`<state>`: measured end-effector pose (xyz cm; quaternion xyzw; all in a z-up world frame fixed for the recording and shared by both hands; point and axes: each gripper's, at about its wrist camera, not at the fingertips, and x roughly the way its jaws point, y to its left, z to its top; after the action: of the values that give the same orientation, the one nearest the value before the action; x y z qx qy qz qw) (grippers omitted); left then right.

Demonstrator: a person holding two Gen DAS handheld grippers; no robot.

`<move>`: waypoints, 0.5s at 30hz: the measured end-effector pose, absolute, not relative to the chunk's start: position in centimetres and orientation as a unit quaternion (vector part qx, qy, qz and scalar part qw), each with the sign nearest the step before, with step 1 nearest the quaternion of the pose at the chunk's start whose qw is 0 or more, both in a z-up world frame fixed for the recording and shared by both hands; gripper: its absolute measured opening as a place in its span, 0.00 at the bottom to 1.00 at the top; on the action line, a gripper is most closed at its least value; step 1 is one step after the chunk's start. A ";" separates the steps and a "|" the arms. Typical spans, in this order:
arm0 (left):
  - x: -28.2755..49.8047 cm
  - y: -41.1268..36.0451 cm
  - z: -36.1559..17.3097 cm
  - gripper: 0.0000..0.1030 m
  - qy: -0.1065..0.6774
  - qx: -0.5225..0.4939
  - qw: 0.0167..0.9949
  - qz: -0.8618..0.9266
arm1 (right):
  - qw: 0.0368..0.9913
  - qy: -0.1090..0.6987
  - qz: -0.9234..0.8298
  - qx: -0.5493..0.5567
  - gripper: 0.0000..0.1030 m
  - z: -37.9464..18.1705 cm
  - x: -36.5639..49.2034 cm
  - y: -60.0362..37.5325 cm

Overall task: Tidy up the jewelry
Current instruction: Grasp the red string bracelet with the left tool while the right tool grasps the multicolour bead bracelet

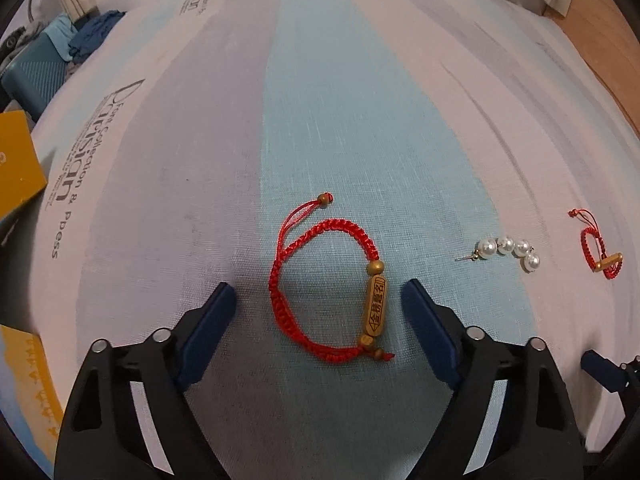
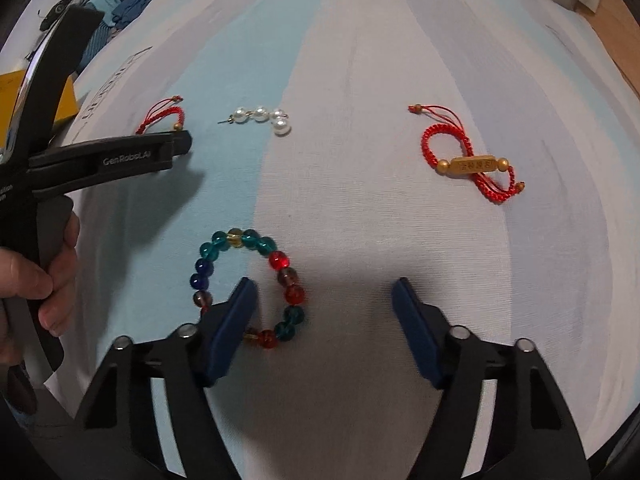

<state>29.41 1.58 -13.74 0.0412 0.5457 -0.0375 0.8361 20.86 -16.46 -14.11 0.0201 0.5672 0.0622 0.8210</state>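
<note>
In the left wrist view a red braided bracelet point(image 1: 320, 280) with a gold bar charm lies flat between the fingers of my open left gripper point(image 1: 318, 300), untouched. A pearl earring point(image 1: 506, 251) and a second red bracelet point(image 1: 598, 254) lie to its right. In the right wrist view my right gripper point(image 2: 324, 296) is open just above the cloth. A coloured glass bead bracelet point(image 2: 248, 284) lies partly under its left finger point(image 2: 234, 320). The second red bracelet point(image 2: 468, 160) lies far right, the pearl earring point(image 2: 262, 118) far left. The left gripper point(image 2: 182, 142) covers part of the first bracelet point(image 2: 164, 114).
Everything lies on a striped white, grey and pale blue cloth point(image 1: 340, 120) with printed lettering at its left. Yellow boxes point(image 1: 18, 164) sit at the left edge. A blue case and folded clothes point(image 1: 52, 52) sit at the far left. Wooden floor point(image 1: 600, 20) shows at the far right.
</note>
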 end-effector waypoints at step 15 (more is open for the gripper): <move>28.8 2.8 -12.5 0.13 0.560 0.029 0.827 -0.037 | 0.821 0.566 0.060 0.035 0.09 -13.3 21.0 -16.5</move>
<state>28.83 2.84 -12.53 0.0292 0.5595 -0.0366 0.8275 20.99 -16.49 -13.28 0.0353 0.5664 0.0603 0.8212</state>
